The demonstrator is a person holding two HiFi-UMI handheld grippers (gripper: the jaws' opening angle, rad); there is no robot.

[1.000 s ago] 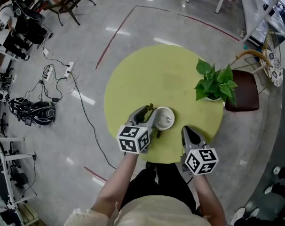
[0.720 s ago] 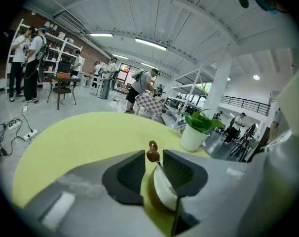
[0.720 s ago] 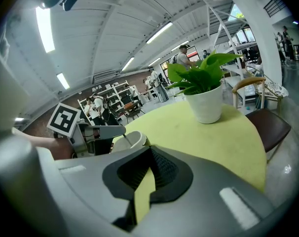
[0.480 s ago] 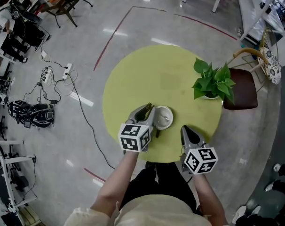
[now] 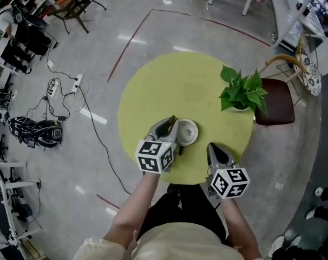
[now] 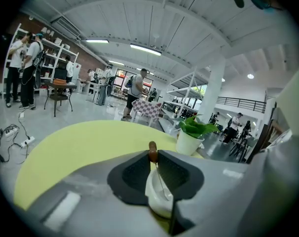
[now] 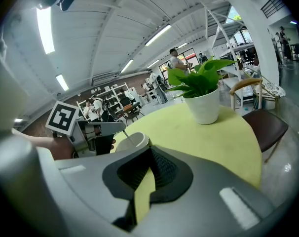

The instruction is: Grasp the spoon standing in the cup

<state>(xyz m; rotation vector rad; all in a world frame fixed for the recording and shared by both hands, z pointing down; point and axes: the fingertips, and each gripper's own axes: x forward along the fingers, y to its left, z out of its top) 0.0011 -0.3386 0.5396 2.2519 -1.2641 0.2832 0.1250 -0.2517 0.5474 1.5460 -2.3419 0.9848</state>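
A white cup (image 5: 189, 132) stands on the round yellow-green table (image 5: 175, 80), with a thin spoon (image 6: 152, 151) upright in it. The spoon's brown handle tip sits between the pads of my left gripper (image 5: 174, 125), whose jaws are closing; the pads meet the handle on both sides. Below that grip, the left gripper view shows the cup (image 6: 157, 197). My right gripper (image 5: 210, 147) hovers to the cup's right near the table's front edge, its fingers together with nothing between them. From the right gripper view the cup (image 7: 133, 141) and spoon (image 7: 125, 136) lie ahead to the left.
A potted green plant (image 5: 241, 93) in a white pot stands at the table's right side. A brown chair (image 5: 279, 103) is just beyond that edge. Cables and a power strip (image 5: 79, 80) lie on the floor to the left. People stand far off by shelves.
My left gripper's jaws have narrowed around the spoon handle. The cup and the right gripper have stayed where they were; the head view shifted slightly.
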